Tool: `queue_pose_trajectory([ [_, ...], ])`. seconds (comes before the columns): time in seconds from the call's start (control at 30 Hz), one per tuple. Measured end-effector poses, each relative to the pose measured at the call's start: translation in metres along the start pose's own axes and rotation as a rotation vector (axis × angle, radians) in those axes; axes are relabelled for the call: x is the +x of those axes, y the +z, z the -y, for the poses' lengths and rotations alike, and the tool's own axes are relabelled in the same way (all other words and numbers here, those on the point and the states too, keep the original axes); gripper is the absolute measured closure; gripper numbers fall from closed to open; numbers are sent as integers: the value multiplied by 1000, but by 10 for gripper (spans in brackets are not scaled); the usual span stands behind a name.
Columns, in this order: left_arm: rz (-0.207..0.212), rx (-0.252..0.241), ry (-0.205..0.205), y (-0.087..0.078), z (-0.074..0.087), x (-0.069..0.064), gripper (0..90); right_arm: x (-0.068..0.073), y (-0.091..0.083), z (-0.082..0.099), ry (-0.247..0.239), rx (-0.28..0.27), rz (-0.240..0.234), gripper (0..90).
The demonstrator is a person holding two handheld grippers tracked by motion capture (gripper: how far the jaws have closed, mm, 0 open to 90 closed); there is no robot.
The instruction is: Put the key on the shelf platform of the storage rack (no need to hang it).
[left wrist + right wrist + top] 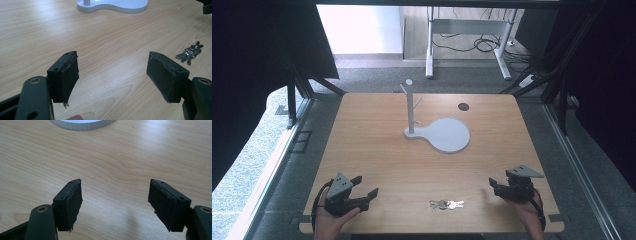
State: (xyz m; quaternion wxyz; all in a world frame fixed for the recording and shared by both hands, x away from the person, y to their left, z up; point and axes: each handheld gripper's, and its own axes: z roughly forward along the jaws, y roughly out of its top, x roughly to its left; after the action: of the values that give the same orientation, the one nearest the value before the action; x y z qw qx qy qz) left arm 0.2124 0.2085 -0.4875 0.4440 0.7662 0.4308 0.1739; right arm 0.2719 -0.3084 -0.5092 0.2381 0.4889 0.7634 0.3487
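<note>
Keys (446, 204): small metal bunch on a ring, lying flat near the table's (377, 150) front edge, between the two grippers and touching neither. Likely light, hard, slippery and loose-jointed; best pinched at the ring or across one blade. White stand (411, 107) with pegs, on a rounded base, stands mid-table. Left gripper (364, 187): jaws wide, empty. Right gripper (493, 186): jaws wide, empty.

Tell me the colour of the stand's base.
White; the stand's base shows best in the left gripper view.
</note>
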Motion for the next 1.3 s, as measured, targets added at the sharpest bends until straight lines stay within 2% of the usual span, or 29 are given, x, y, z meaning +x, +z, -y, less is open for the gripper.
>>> queue_pose_trajectory([
  [0.1,-1,5,-12,0,2,4,256,-1,0,0,1,19,-3,296],
  [0.27,-7,9,-33,-1,3,8,256,-4,1,0,17,12,-27,308],
  [0.4,3,12,-36,-2,2,6,254,-2,0,-1,2,13,-44,317],
  [0.43,15,20,-41,-2,2,6,252,0,-2,-3,-1,12,-65,333],
  [0.57,22,29,-39,-2,1,5,250,3,-3,-8,-19,25,-94,347],
  [0.6,24,28,-38,-1,1,5,250,3,-2,-9,-28,27,-100,348],
  [0.7,29,32,-33,-1,1,4,250,4,0,-16,-70,49,-161,359],
  [0.73,30,31,-34,-1,1,4,250,4,0,-16,-70,49,-161,359],
  [0.77,31,32,-36,-1,1,5,251,4,-2,-23,-102,63,-176,361],
  [1.0,29,31,-39,-2,1,5,252,8,-8,-39,-149,72,-206,370],
  [1.03,31,32,-35,-2,1,4,251,11,-9,-45,-179,81,-219,377],
  [1.1,32,33,-33,-2,1,3,251,12,-10,-46,-183,82,-221,380],
  [1.17,32,34,-32,-2,0,3,252,16,-13,-54,-212,98,-245,397],
  [1.3,33,28,-32,-3,0,3,252,20,-17,-61,-240,112,-258,420],
])
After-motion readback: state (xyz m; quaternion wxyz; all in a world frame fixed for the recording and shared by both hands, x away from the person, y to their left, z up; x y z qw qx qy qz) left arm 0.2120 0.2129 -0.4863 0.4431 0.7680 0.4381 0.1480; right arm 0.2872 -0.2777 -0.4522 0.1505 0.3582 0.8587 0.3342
